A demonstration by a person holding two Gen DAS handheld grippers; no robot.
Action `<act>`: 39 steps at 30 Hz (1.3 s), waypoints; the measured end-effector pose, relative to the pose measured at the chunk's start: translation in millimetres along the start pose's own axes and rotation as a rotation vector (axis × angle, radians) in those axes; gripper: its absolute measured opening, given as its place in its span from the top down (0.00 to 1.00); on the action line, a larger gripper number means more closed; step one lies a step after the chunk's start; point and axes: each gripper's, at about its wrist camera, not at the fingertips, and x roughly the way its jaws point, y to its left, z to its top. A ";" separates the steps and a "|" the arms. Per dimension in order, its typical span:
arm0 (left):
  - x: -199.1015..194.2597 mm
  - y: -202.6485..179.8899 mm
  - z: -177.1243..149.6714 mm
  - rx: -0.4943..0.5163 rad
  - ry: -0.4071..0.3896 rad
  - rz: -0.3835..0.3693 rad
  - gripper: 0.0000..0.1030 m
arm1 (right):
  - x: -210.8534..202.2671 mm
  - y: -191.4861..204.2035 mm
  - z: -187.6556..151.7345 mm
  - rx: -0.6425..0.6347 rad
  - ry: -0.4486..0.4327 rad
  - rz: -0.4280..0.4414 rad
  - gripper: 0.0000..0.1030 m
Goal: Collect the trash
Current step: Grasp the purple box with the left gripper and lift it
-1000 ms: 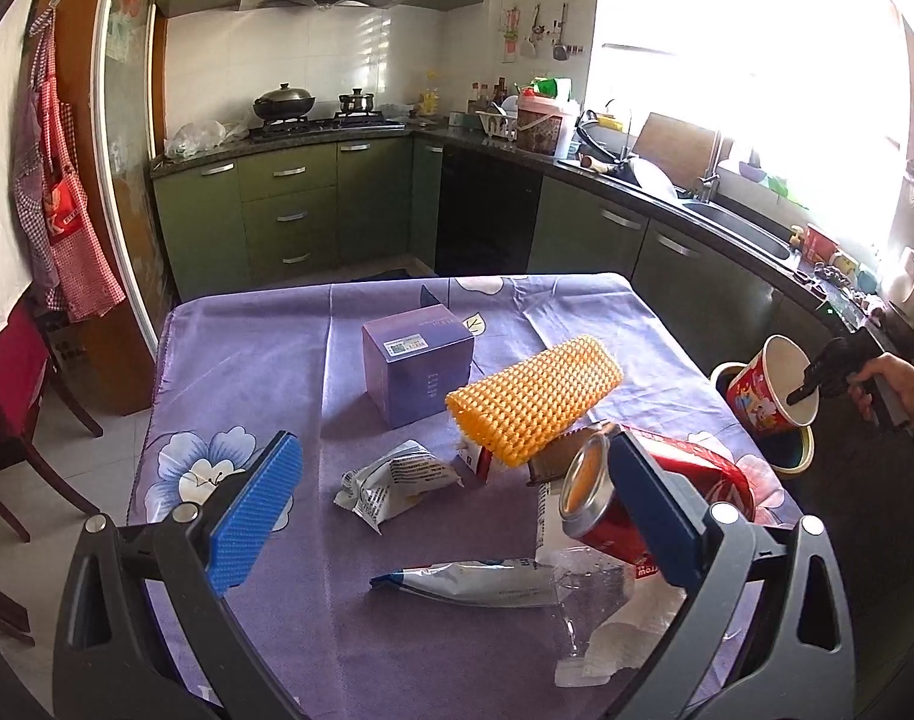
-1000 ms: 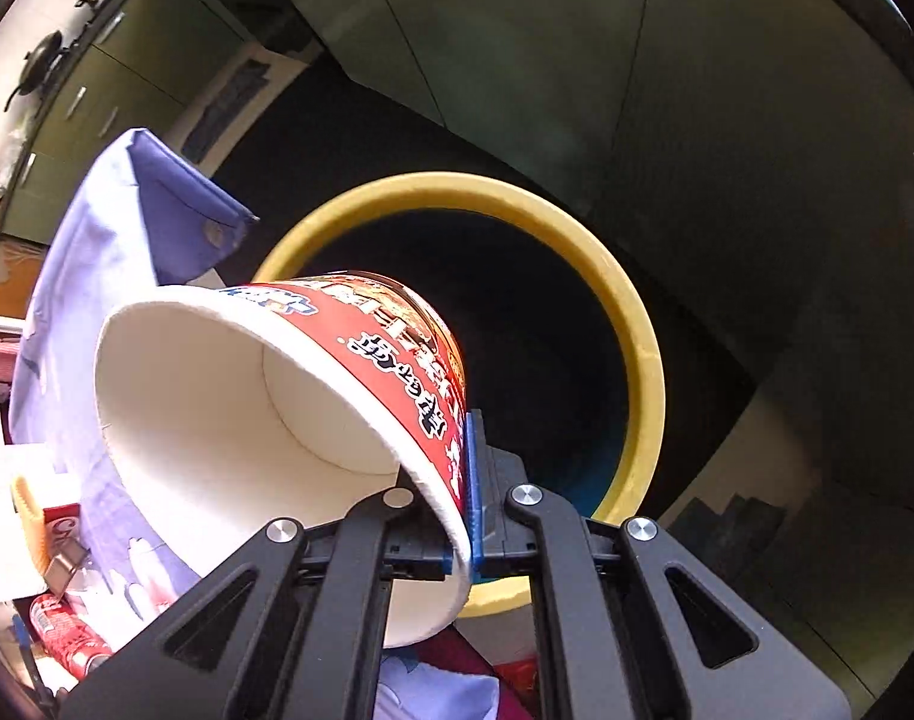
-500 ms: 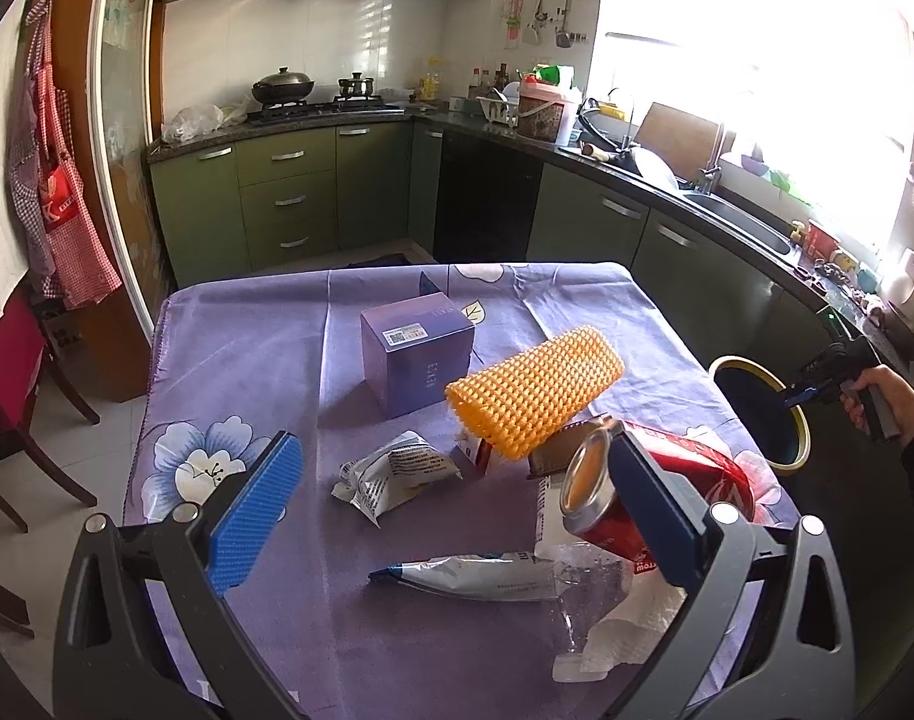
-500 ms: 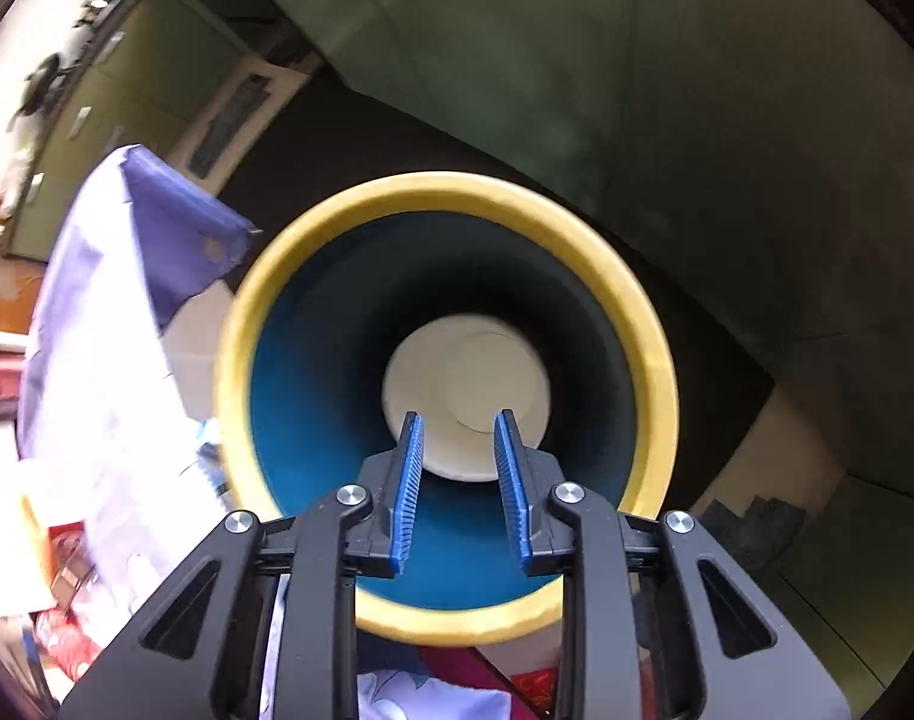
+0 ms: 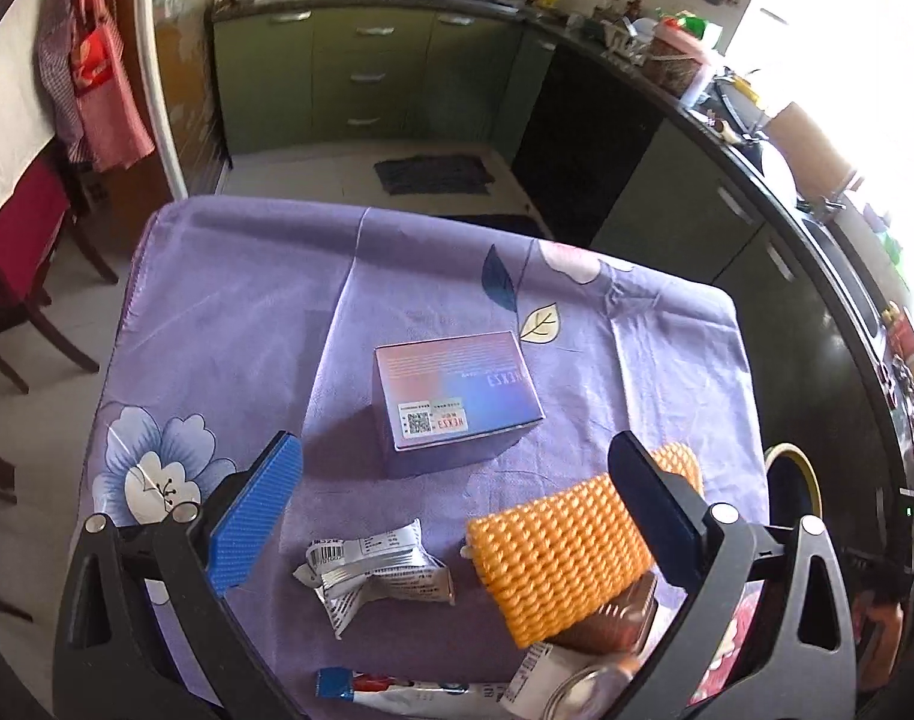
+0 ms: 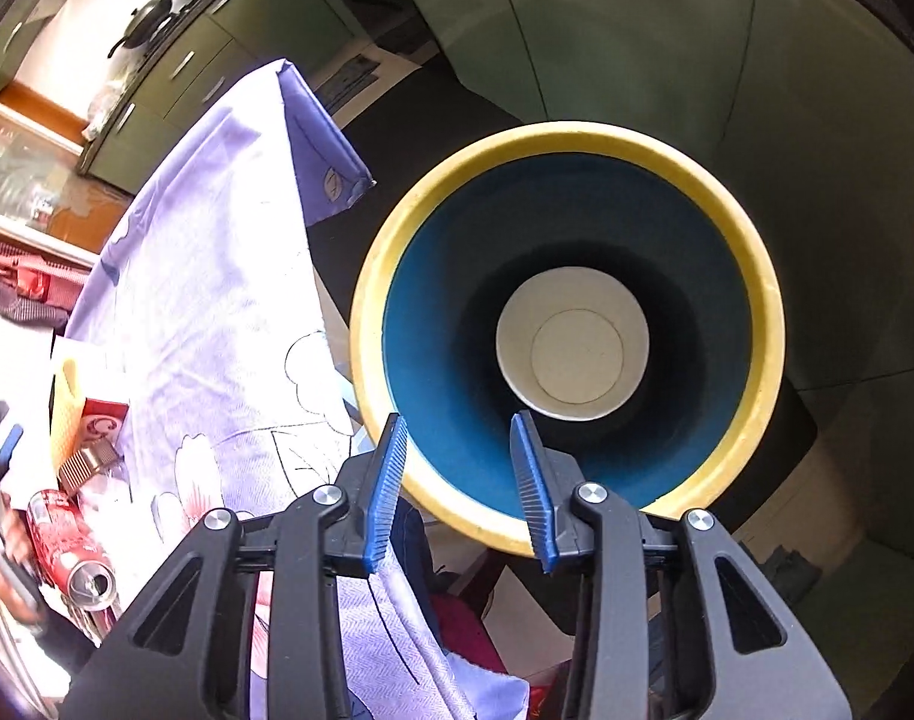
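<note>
Green kitchen cabinets ring a surface draped in a purple floral cloth. Over it the left gripper hangs with its jaws spread wide and nothing between them. Just ahead of the jaws sits a purple box; a crumpled silver wrapper lies below their gap, and an orange mesh sleeve lies partly behind the right-hand jaw, resting on a brown ribbed piece. A flat tube-like packet and a can top show at the lower edge. The right gripper points down into a yellow-rimmed blue bin beside the cloth, jaws parted and empty. A white paper cup stands on the bin's bottom, beyond the jaws. A red soda can lies far left of these jaws.
</note>
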 end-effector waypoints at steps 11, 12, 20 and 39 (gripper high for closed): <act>67.0 -9.5 21.7 -0.142 0.255 0.125 0.06 | 32.5 16.4 10.5 -0.035 0.019 0.041 0.63; 69.9 -11.3 22.9 -0.144 0.259 0.143 0.06 | 35.1 18.2 10.1 -0.040 0.022 0.045 0.63; 92.5 -16.8 28.0 -0.167 0.302 0.202 0.07 | 49.6 22.6 4.5 -0.064 0.032 0.070 0.63; 65.3 -15.5 38.5 -0.064 0.260 0.169 0.29 | 43.7 12.4 -0.7 -0.068 -0.001 0.097 0.63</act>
